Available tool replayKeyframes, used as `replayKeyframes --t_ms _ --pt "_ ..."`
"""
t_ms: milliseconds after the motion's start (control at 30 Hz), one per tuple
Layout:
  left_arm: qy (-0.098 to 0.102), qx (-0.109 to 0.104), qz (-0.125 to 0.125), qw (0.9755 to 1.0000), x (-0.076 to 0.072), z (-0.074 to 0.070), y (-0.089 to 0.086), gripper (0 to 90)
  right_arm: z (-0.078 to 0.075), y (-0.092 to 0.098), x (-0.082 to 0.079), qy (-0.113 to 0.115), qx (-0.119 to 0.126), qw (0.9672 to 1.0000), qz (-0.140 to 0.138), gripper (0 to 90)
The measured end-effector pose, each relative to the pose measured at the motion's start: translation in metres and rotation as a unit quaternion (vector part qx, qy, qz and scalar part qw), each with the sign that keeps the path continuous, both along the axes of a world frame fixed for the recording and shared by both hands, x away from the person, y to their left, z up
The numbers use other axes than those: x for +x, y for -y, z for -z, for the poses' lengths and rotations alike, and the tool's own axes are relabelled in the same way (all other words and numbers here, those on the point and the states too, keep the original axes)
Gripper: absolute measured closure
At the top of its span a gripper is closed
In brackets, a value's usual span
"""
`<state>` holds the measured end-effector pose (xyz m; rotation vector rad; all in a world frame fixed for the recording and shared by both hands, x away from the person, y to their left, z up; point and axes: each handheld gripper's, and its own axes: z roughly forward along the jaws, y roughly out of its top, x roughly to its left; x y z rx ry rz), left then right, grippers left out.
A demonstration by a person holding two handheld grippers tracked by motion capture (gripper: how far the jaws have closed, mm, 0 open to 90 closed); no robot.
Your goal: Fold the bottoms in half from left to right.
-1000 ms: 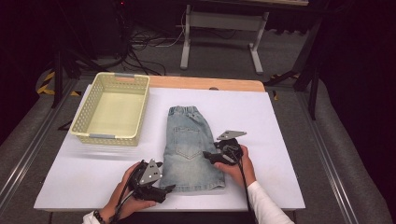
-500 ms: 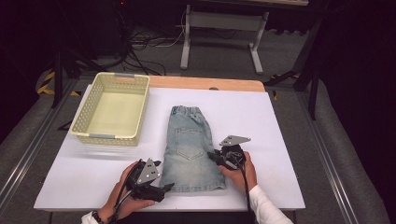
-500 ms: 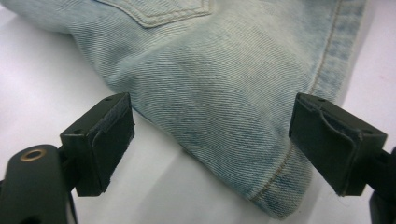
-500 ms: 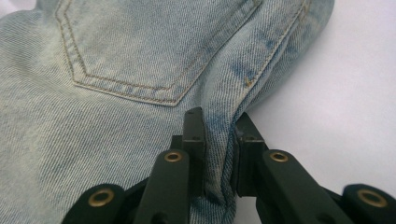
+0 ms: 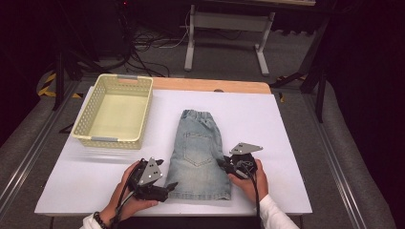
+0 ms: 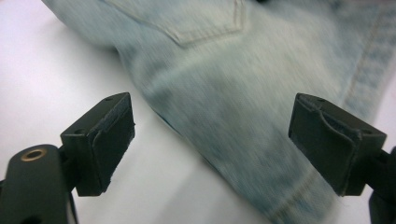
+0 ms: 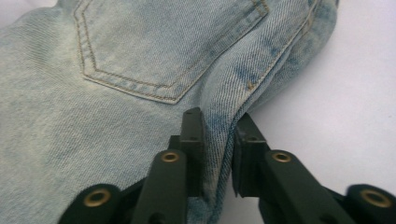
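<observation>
**Right gripper pinches the side edge of the denim shorts**

I see the denim shorts (image 5: 200, 155) lying flat on the white table (image 5: 296, 124), waistband to the far side, hem toward me. A cream basket (image 5: 114, 112) stands well apart from them, at the far left of the table.

My right gripper (image 5: 223, 163) is at the right edge of the shorts. In the right gripper view, the 2 jaws have a raised fold of the side seam (image 7: 219, 154) between them, and the pads press on the cloth from both sides. These jaws have just been closing and then eased a little, with the denim between them the whole time. The back pocket lies just beyond the jaw tips.

My left gripper (image 5: 168, 187) is at the lower left corner of the shorts, near the hem. In the left gripper view its fingers (image 6: 100, 140) are spread wide; the leg of the shorts passes between them, but no pad touches it.

Both hands rest low on the table near its front edge. The right hand (image 5: 248, 179) holds its gripper pointing left toward the shorts; the left hand (image 5: 126, 191) points its gripper right, toward the hem.
</observation>
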<state>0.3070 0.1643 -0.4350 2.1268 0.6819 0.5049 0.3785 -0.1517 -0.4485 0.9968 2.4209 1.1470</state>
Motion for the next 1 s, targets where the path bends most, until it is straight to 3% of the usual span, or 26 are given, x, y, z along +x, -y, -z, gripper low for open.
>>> replayKeyframes --t_ms 100,267,300,367,533,633,733,800,1000 --pt "0.007 -0.005 -0.002 1.0 0.013 -0.008 0.006 15.7 -0.003 0.001 0.004 0.016 -0.007 0.9998 -0.006 63.3" --pt "0.022 -0.001 -0.018 0.9996 0.04 -0.013 0.02 15.7 -0.012 0.0 0.018 0.056 -0.002 0.998 0.031 45.5" --pt "0.022 -0.001 -0.022 0.9995 0.044 -0.014 0.022 15.5 -0.014 0.0 0.022 0.067 0.009 0.9971 0.036 42.6" --pt "0.02 0.0 -0.032 0.9993 0.057 -0.014 0.027 15.4 -0.017 0.0 0.029 0.077 0.022 0.9961 0.037 39.8" --pt "0.023 -0.003 -0.062 0.9978 0.09 -0.017 0.039 15.7 -0.025 -0.006 0.048 0.112 0.028 0.9922 0.049 37.4" --pt "0.014 -0.017 -0.074 0.997 0.108 -0.02 0.042 16.1 -0.029 -0.011 0.064 0.108 0.031 0.9921 0.055 38.4" --pt "0.017 -0.014 -0.097 0.9951 0.124 -0.022 0.046 17.5 -0.029 -0.014 0.08 0.097 0.037 0.9926 0.063 38.4" --pt "0.011 -0.009 -0.109 0.994 0.135 -0.021 0.049 18.8 -0.027 -0.019 0.093 0.083 0.027 0.994 0.065 38.4" --pt "-0.035 -0.012 -0.148 0.9883 0.161 -0.004 0.048 21.0 -0.016 -0.029 0.113 0.058 0.002 0.9962 0.065 37.7"
